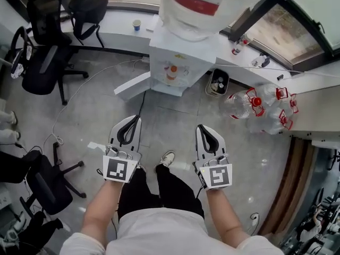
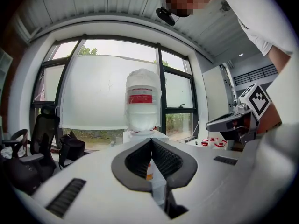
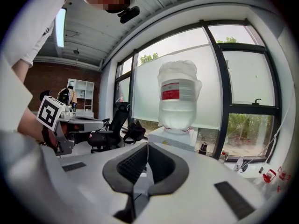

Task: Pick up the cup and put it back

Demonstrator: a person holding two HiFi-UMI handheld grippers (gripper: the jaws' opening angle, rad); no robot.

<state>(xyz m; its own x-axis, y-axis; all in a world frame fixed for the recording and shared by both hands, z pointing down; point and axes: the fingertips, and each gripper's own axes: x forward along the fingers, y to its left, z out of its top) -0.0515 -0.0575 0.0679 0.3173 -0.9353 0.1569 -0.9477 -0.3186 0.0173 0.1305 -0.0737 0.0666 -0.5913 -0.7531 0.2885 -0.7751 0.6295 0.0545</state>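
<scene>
A white and orange cup (image 1: pixel 171 72) stands in the niche of the white water dispenser (image 1: pixel 186 54), which carries a big bottle (image 1: pixel 202 4). Both grippers are held out side by side over the floor, short of the dispenser and pointing at it. My left gripper (image 1: pixel 133 120) is shut and holds nothing. In the left gripper view the tips (image 2: pixel 152 140) meet, and a sliver of the cup (image 2: pixel 149 171) shows through the gap behind them. My right gripper (image 1: pixel 202 127) is shut and empty too, its tips (image 3: pixel 147 144) touching below the bottle (image 3: pixel 178 97).
Black office chairs (image 1: pixel 45 62) stand at the left, another (image 1: pixel 48 182) nearer. Several empty water bottles (image 1: pixel 260 108) lie on the floor at the right. A bin (image 1: pixel 218 83) sits beside the dispenser. A small paper cup (image 1: pixel 137 24) stands on the sill.
</scene>
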